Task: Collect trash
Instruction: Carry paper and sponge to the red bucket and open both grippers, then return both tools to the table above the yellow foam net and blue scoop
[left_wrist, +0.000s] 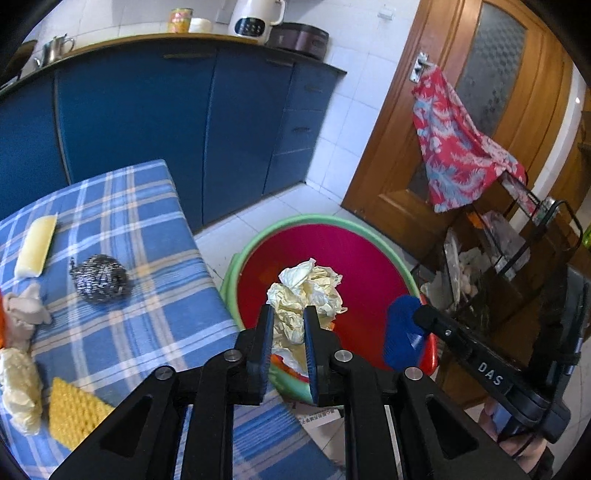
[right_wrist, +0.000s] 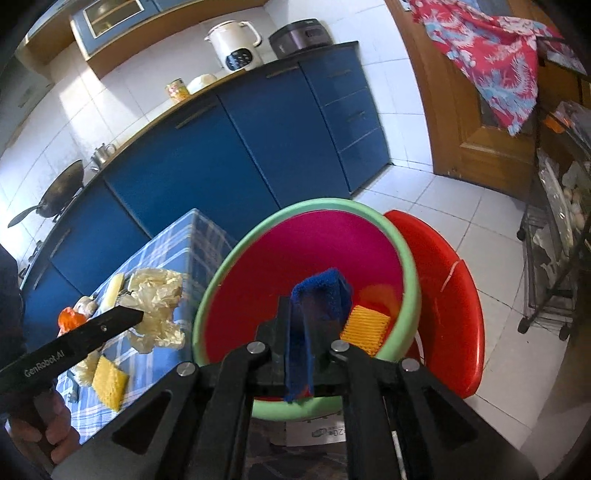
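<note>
While my left gripper (left_wrist: 289, 325) pinches a crumpled cream plastic bag (left_wrist: 306, 295) over the green-rimmed red basin (left_wrist: 258, 236), my right gripper (right_wrist: 314, 325) clamps a blue sponge (right_wrist: 317, 295) above that basin too. A yellow scrub pad (right_wrist: 365, 326) lies inside at four o'clock.

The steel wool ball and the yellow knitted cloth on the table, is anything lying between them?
No. In the left wrist view only bare checked tablecloth lies between the steel wool ball and the yellow knitted cloth.
</note>
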